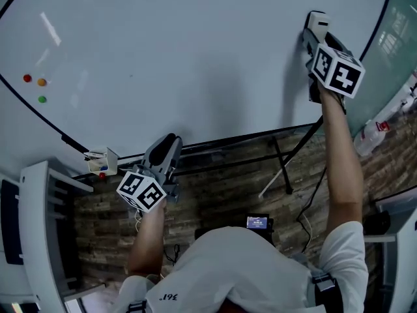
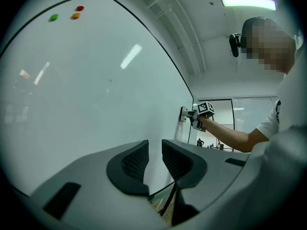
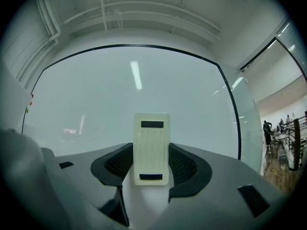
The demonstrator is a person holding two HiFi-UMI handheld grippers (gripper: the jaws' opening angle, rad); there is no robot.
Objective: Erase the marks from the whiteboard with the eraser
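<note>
The right gripper (image 1: 317, 34) clamps the white rectangular plastic eraser (image 1: 318, 20), its long axis in line with the jaws, against the large white whiteboard (image 1: 195, 51) near its right edge. No marks are visible. The left gripper (image 1: 166, 152), jaws slightly parted and empty, idles at the whiteboard's lower edge.

The whiteboard (image 1: 195, 57) is smooth and glossy, catching the ceiling lamps as pale streaks. The eraser (image 3: 151, 133) is matt cream plastic with faint moulded lines on its back. The right gripper (image 3: 151, 153) and the left gripper (image 2: 155, 151) have matt grey plastic shells and dark ribbed pads (image 2: 134, 162), probably rubber. The floor (image 1: 221, 188) looks like rough wooden planks. The person's shirt (image 1: 247, 266) is white cloth.
</note>
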